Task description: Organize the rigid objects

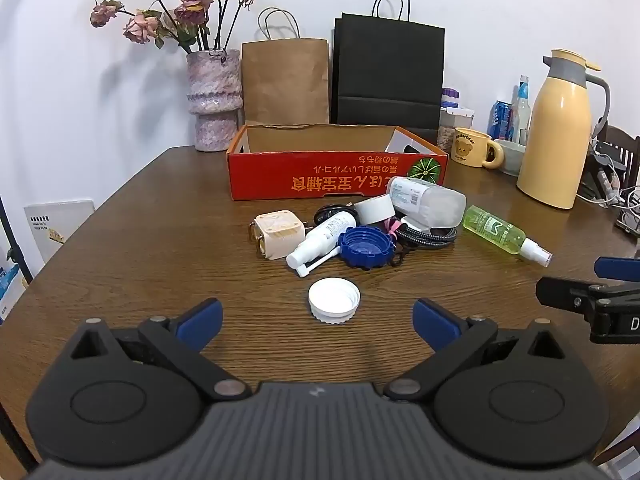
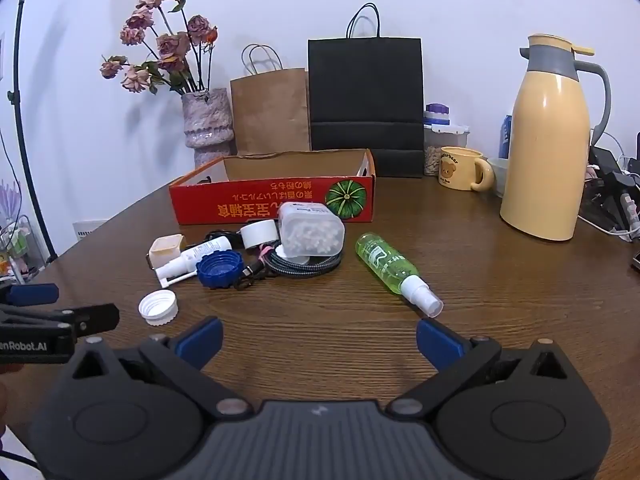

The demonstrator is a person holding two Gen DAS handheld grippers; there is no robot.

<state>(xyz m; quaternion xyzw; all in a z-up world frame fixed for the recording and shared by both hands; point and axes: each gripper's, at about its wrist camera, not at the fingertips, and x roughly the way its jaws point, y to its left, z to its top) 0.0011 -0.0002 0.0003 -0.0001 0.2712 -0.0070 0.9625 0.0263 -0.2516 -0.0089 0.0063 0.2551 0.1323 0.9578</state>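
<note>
A red cardboard box (image 1: 280, 176) (image 2: 248, 208) lies open at the back of the wooden table. In front of it lies a pile: a beige square case (image 1: 276, 234), a white spray bottle (image 1: 320, 240), a blue ridged lid (image 1: 364, 247) (image 2: 219, 269), a white tape roll (image 1: 375, 209), a clear tub of white pieces (image 2: 312, 234) and a braided cable (image 2: 304, 266). A green spray bottle (image 1: 500, 234) (image 2: 390, 266) lies to the right. A white cap (image 1: 334, 301) (image 2: 158, 308) sits just ahead of my left gripper (image 1: 318, 320), which stands open and empty. My right gripper (image 2: 320, 340) is open too, with nothing between its fingers.
At the back stand a vase of dried roses (image 1: 214, 100), a brown paper bag (image 1: 285, 80) and a black one (image 1: 388, 68). A yellow mug (image 1: 472, 147) and a yellow thermos jug (image 1: 560, 132) stand at the right, with cables beyond.
</note>
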